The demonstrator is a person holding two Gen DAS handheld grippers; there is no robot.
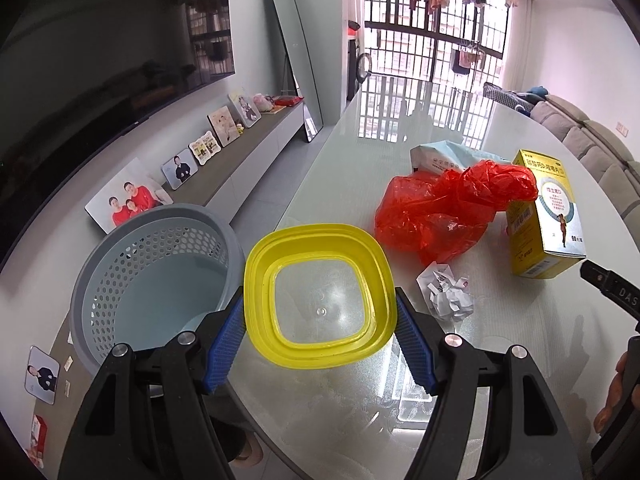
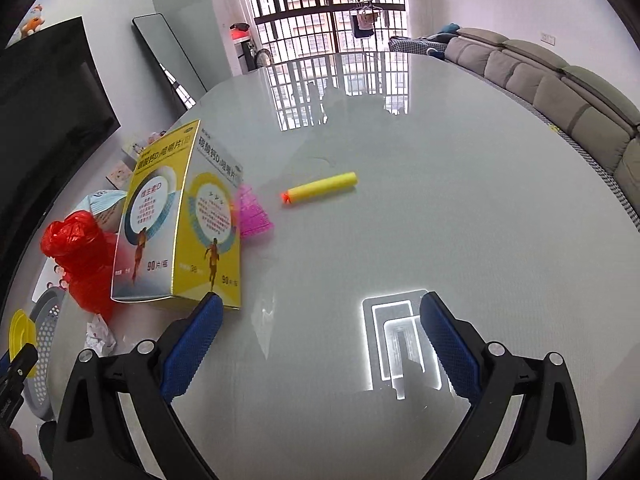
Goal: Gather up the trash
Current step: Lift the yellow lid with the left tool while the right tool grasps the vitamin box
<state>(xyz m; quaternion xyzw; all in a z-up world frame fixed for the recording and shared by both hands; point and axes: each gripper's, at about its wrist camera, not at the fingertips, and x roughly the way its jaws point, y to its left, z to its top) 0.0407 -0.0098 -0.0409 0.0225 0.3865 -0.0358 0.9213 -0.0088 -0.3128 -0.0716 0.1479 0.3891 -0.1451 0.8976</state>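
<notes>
Glass table (image 1: 360, 128), living room: left gripper (image 1: 320, 320) clamps a yellow lid (image 1: 320, 248) beside the grey basket (image 1: 120, 248); right gripper (image 2: 320, 344) gapes empty near the yellow box (image 2: 176, 220), red bag (image 1: 436, 208) and paper wad (image 1: 444, 294) just beyond.

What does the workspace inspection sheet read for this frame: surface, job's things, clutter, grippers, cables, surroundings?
Surface: glossy round table, reflecting window bars.
Job's things: yellow lid between the left gripper fingers; grey perforated basket beside the table; red plastic bag, crumpled paper, yellow medicine box, wipes pack.
Clutter: yellow foam dart, pink mesh piece.
Grippers: left shut on the lid; right gripper open, empty.
Cables: nothing seen.
Surroundings: sofa, leaning mirror, framed photos, barred window.
</notes>
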